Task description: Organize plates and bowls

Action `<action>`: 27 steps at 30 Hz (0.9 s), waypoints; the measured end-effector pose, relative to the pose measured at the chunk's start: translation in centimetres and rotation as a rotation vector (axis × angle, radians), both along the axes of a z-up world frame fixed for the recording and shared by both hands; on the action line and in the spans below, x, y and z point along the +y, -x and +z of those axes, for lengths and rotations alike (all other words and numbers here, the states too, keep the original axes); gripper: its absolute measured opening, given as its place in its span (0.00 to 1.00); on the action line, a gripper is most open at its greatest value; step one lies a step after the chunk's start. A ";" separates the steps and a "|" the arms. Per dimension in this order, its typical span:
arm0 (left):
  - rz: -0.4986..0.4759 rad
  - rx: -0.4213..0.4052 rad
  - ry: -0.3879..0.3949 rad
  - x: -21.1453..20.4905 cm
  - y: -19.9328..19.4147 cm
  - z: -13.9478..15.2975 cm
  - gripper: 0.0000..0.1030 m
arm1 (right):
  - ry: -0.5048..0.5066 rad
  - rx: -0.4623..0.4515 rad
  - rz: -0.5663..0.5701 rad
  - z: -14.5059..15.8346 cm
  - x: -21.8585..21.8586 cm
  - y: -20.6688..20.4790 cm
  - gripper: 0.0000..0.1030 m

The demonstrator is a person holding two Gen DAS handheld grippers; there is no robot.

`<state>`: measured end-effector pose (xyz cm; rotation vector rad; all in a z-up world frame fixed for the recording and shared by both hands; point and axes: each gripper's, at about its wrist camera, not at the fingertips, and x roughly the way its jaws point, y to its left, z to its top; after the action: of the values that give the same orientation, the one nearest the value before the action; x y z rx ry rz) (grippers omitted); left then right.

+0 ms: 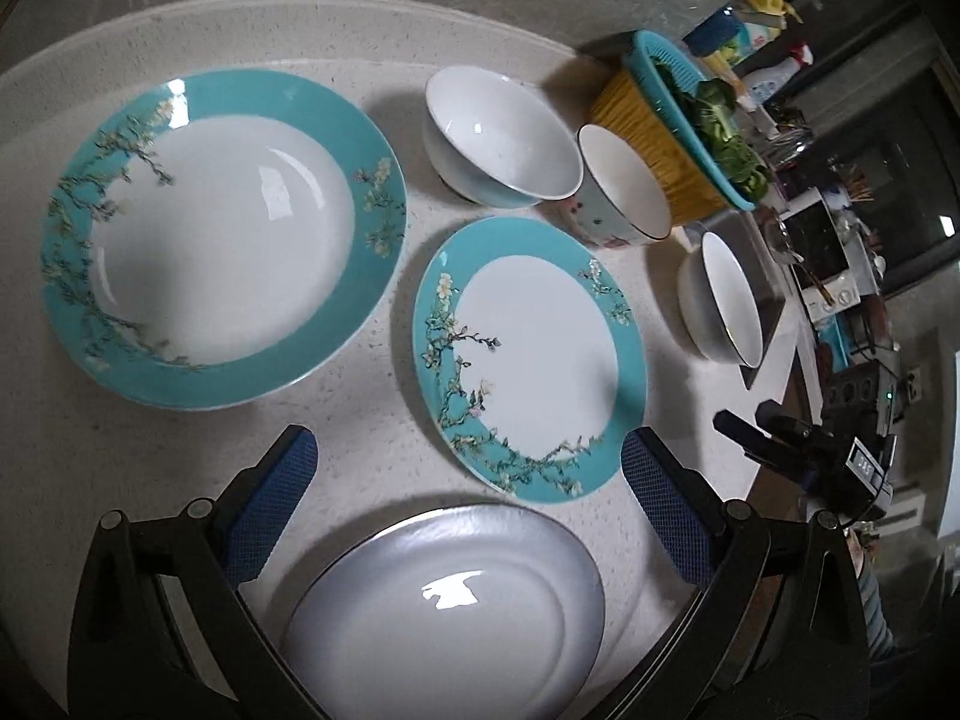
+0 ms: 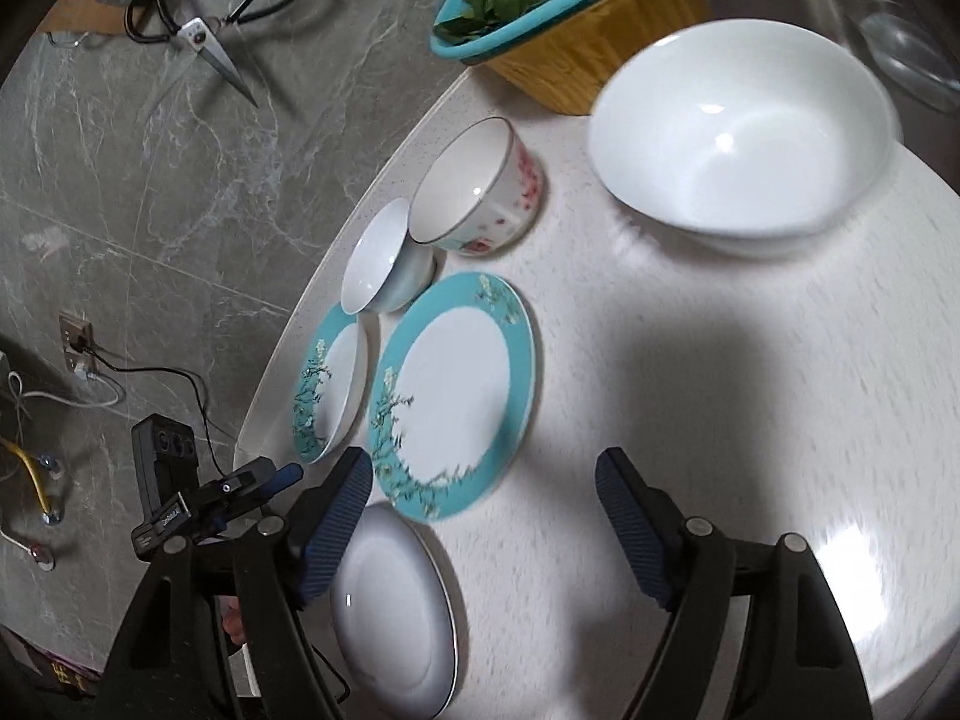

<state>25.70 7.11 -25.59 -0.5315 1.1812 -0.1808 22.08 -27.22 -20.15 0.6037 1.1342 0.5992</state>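
Both hand-held grippers are held open and empty above the table; no dish is gripped yet.

The left hand-held gripper [image 1: 468,504] is spread over the plain white plate [image 1: 444,606], with the small teal-rimmed plate [image 1: 531,354] just beyond and the large teal-rimmed plate [image 1: 222,234] to its left. The right hand-held gripper [image 2: 483,516] is poised over bare table [image 2: 750,420], the white bowl [image 2: 741,132] well ahead. Stacking appears not begun; a plate rim would likely need pinching next.
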 end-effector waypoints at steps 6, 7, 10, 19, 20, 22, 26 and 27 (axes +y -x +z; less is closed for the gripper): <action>0.014 0.022 0.028 -1.4 -1.8 -1.8 1.00 | 0.036 0.001 0.089 -1.0 2.5 -3.4 0.78; 0.015 0.023 0.032 -1.6 -2.2 -2.0 1.00 | 0.044 0.003 0.104 -1.2 2.9 -4.0 0.78; 0.018 0.030 0.035 -2.0 -3.3 -2.7 1.00 | 0.039 0.011 0.123 -1.9 3.3 -5.2 0.78; -0.006 0.081 0.046 -2.5 -5.1 -4.6 0.98 | 0.028 0.047 0.181 -3.9 3.5 -7.9 0.66; -0.012 0.088 0.040 -2.7 -5.3 -4.9 0.98 | 0.029 0.051 0.188 -4.1 3.7 -8.0 0.64; -0.018 0.093 0.030 -2.9 -5.6 -5.4 0.98 | 0.038 0.057 0.198 -4.3 4.0 -8.2 0.62; -0.019 0.095 0.010 -3.1 -6.1 -5.9 0.89 | 0.035 0.059 0.213 -4.5 4.5 -8.6 0.62; -0.022 0.097 -0.008 -3.2 -6.2 -6.0 0.86 | 0.037 0.056 0.219 -4.6 4.6 -8.6 0.61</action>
<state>31.89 3.95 -31.54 -0.5250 1.2825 -0.1709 30.68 -22.64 -24.70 0.4702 1.2708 0.7505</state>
